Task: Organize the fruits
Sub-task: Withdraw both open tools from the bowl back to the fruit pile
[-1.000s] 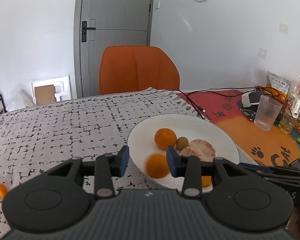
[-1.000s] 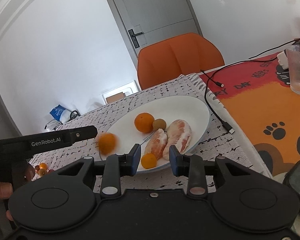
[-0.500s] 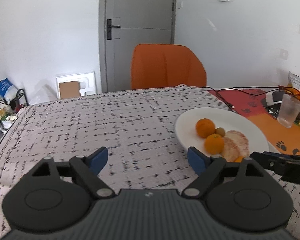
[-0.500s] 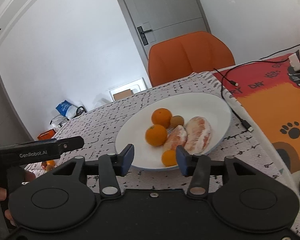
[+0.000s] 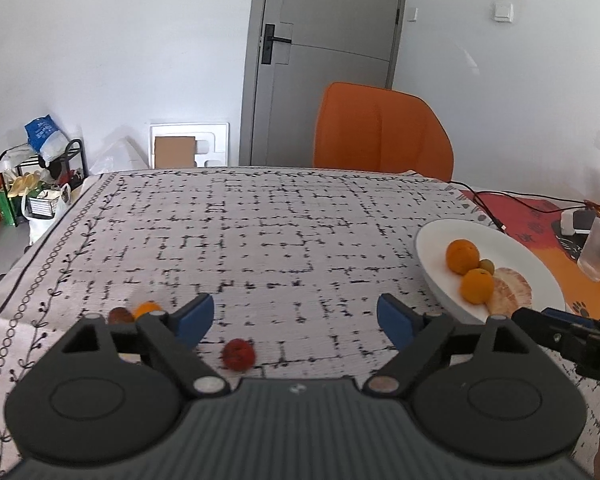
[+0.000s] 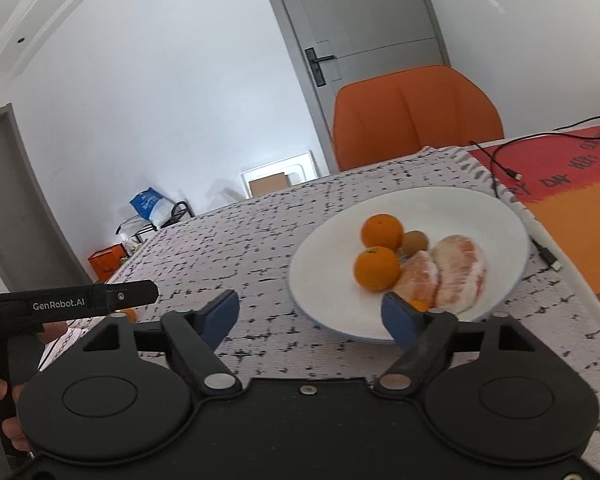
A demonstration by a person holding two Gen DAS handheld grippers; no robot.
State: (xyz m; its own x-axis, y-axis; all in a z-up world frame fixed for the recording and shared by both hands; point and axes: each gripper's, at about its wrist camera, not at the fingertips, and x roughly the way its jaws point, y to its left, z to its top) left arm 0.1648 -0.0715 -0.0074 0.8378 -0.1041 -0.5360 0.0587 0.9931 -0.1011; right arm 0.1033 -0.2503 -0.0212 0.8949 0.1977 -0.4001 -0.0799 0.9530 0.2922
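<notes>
released orange [image 5: 476, 286] right of left gripper [image 5: 295, 320]

The setting is a room in a home, used for eating. A table carries a patterned tablecloth [image 5: 260, 232] and a plate [image 6: 320, 256] of fruit. An orange chair [image 5: 380, 128] stands at the far edge. Behind it are a grey door [image 5: 324, 60], white walls, and a floor rack [image 5: 48, 176] with bags.

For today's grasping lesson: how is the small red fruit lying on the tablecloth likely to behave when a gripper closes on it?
The red fruit looks round, so it may roll if nudged. Its bumpy skin suggests softness; it probably bruises under firm pads. It seems small and light.
</notes>
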